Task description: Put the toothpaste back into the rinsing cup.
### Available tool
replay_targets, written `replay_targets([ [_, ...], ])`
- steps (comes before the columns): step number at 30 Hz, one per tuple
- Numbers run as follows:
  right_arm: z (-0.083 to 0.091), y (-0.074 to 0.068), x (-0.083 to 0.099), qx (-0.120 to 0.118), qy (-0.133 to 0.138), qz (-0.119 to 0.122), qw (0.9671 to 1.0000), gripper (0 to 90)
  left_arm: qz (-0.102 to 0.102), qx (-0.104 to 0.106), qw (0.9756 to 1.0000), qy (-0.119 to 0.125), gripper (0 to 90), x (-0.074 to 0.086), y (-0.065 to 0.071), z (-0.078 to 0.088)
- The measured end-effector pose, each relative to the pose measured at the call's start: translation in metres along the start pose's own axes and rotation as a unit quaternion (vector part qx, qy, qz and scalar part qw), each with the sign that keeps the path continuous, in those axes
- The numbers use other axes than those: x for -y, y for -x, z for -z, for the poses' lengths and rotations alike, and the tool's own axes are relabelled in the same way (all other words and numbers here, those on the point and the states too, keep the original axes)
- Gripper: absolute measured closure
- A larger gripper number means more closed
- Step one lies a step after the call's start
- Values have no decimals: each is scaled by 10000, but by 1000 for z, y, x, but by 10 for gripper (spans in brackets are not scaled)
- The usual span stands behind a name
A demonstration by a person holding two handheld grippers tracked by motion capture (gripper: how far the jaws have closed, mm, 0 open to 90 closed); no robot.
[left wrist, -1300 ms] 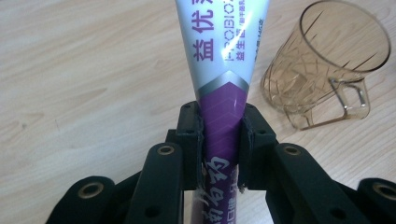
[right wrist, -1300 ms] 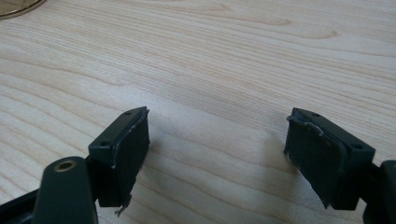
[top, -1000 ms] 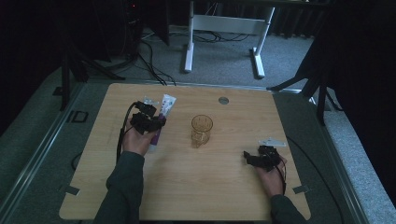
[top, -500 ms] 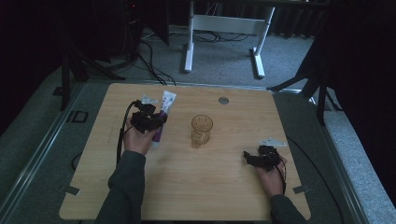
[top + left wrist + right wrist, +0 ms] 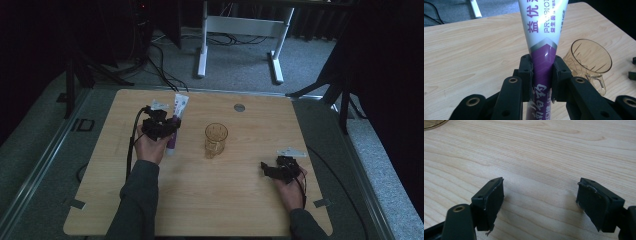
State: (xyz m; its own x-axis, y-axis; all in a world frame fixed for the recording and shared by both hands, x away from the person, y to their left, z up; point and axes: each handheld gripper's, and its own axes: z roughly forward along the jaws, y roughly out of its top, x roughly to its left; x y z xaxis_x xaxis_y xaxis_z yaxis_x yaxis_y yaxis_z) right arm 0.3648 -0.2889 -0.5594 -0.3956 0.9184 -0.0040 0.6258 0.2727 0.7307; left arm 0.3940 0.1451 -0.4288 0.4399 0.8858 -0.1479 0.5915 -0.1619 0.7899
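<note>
You had the toothpaste tube [image 5: 544, 47] pinched low down, on its purple end, with the left gripper [image 5: 542, 80] clamped tight on both sides. The long white part stuck out well past the pads, so the weight sat far from the grip. That was the main risk as I judge it: a soft tube can squash and slide between the pads, or swing about the pinch point if you turned your wrist quickly. It could then have sagged and knocked the glass mug [image 5: 215, 140], which stood just to the right of the tube, near but apart from it. The mug looked light and empty, so a bump would likely have tipped it or pushed it across the table [image 5: 100, 200]. Squeezing harder would not have helped much; it might only have flattened the tube further.

In the high view your left hand [image 5: 148, 147] was over the far left part of the table, the gripper pointing away from you and the tube [image 5: 175, 125] running lengthwise along that line, its white end farthest from you. Whether the tube was lifted clear of the wood or resting on it, I could not tell.

Your right hand [image 5: 289, 186] lay on the table near the right edge, well apart from the mug. The right gripper [image 5: 540, 202] had its jaws spread wide with nothing but bare wood between them.
</note>
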Motion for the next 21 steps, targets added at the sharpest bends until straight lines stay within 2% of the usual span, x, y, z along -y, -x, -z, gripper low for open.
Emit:
replay_targets([
  [10,0,0,0,0,0,1,10000,217,36,45,9998,186,737,-2,3,-6],
  [21,0,0,0,0,0,-1,10000,217,-78,79,9993,368,736,-8,9,-11],
])
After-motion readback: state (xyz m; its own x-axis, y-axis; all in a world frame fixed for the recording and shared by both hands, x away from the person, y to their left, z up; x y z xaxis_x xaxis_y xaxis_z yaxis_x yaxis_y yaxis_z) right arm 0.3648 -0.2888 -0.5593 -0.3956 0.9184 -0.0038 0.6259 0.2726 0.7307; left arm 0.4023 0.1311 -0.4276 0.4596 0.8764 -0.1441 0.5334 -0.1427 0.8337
